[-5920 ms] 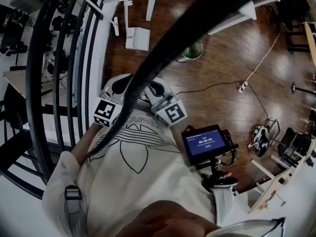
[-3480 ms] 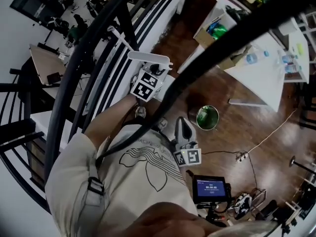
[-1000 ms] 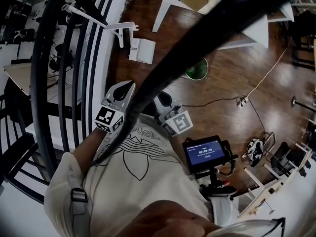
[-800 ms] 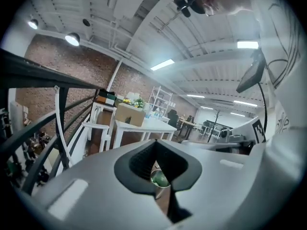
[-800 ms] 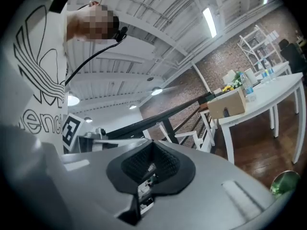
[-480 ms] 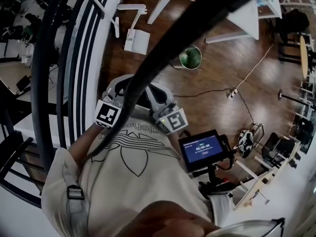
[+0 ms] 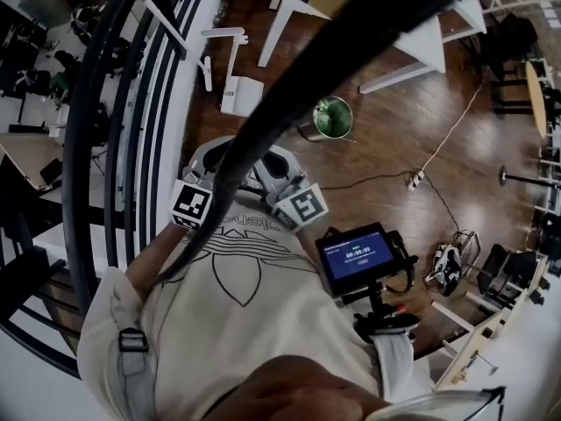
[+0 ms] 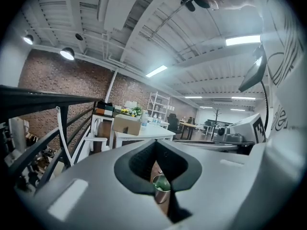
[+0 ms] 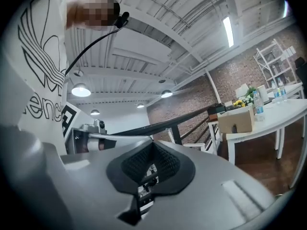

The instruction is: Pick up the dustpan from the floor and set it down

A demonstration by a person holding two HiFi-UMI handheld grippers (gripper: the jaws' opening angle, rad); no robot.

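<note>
The white dustpan (image 7: 242, 96) lies on the wooden floor beside the black railing, its long handle (image 7: 230, 46) reaching away from me. Both grippers are held close against my chest, well short of it. My left gripper (image 7: 216, 150) is shut with nothing between its jaws. In the left gripper view (image 8: 167, 201) the pads meet at the tips. My right gripper (image 7: 275, 160) sits just right of it, also shut and empty. The right gripper view (image 9: 139, 201) looks out level toward the railing. The dustpan shows in neither gripper view.
Black railing bars (image 7: 131, 121) run down the left. A thick dark cable (image 7: 351, 33) crosses the head view. A green bin (image 7: 331, 117) stands right of the dustpan, near a white table (image 7: 429, 46). A cord with a power strip (image 7: 415, 180) lies on the floor. A small screen (image 7: 354, 257) hangs at my right.
The left gripper, stretched out toward the dustpan a few seconds ago, has come back to my chest. In the last second both grippers rose slightly and drew together. The dustpan stays on the floor.
</note>
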